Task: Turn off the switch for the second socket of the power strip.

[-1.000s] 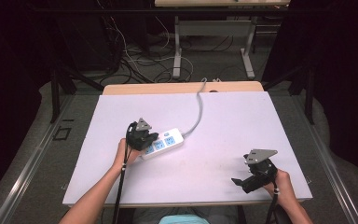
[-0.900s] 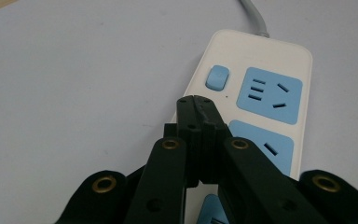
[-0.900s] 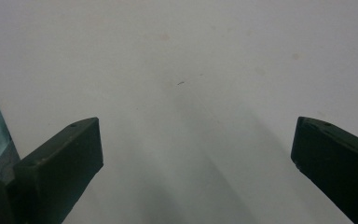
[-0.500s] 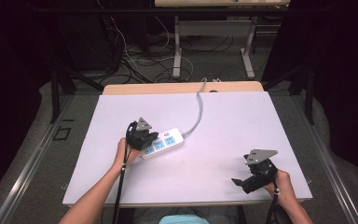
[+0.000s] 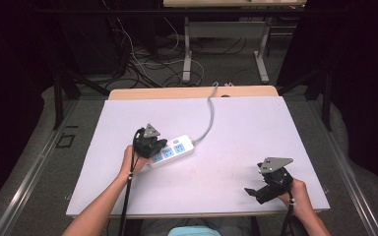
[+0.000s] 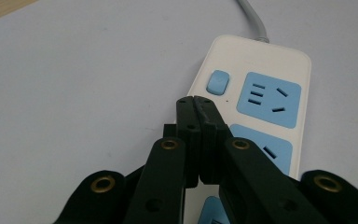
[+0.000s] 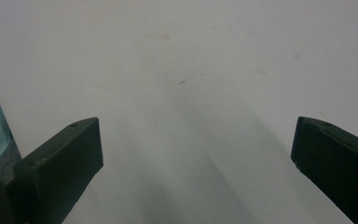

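left gripper (image 5: 158,146): jaws pressed together, nothing between them, tips angled down and forward | left forearm: enters from bottom, reaching up the middle-left | right gripper (image 5: 254,191): jaws spread wide, held low near the front right edge, pointing left | right hand (image 5: 298,194): grips it from behind

The power strip (image 5: 171,150) lies on the counter (image 5: 246,132), left of centre, its cord (image 5: 208,118) running back to the far edge. The left tool (image 5: 158,145) sits over the strip's near-left end, above its sockets, just short of the switch (image 6: 217,82). The right tool (image 5: 250,191) rests at the counter's near-right corner, well apart from the strip.
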Demonstrator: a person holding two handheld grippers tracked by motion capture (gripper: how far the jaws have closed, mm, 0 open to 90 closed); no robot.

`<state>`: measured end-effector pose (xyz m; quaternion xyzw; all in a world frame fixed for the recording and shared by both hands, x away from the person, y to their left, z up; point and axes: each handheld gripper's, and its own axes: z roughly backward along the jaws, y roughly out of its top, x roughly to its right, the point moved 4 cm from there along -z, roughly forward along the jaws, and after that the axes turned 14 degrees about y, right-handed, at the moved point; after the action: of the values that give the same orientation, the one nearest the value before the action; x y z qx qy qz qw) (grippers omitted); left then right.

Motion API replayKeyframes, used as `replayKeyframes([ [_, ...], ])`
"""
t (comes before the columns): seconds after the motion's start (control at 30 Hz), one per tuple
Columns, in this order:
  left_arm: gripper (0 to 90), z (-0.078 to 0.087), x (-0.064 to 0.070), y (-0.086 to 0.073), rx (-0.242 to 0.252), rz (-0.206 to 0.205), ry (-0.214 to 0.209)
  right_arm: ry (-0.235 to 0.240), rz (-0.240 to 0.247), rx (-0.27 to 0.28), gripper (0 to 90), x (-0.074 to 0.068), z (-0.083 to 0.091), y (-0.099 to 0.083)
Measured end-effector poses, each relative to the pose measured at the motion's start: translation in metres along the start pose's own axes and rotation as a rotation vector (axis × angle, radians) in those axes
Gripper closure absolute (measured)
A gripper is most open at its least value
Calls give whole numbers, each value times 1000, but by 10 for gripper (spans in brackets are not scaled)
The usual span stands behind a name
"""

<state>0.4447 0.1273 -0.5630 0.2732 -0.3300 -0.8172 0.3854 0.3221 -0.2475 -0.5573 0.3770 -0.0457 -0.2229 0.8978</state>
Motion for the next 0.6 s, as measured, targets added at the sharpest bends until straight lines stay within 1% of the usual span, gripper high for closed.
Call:
replayKeyframes([
  [0.13,873,0,-1,0,-4,0,0,-2,1,1,12,0,0,0],
  [0.17,868,0,-1,1,5,6,0,-5,1,1,12,0,0,0],
  [0.23,858,2,-2,2,11,4,3,-6,-8,2,12,-1,0,0],
  [0.3,845,5,-3,4,21,17,3,0,-12,-6,12,-1,1,0],
  [0.37,823,6,-4,5,31,23,4,3,-7,-7,12,-1,1,0],
  [0.4,811,6,-4,6,43,28,12,-1,-3,-2,12,0,0,0],
  [0.43,783,7,-5,6,31,24,7,-3,3,1,12,0,0,0],
  [0.47,738,7,-5,6,28,24,8,6,7,-7,12,0,1,0],
  [0.5,701,7,-4,7,30,24,5,5,4,-6,12,0,1,0],
  [0.53,640,7,-4,7,22,20,6,4,-10,-7,12,-1,1,0],
  [0.57,555,7,-3,7,22,21,11,2,-13,-7,12,-1,1,-1],
  [0.6,504,7,-2,7,20,20,11,-1,-16,-4,13,-1,1,0],
])
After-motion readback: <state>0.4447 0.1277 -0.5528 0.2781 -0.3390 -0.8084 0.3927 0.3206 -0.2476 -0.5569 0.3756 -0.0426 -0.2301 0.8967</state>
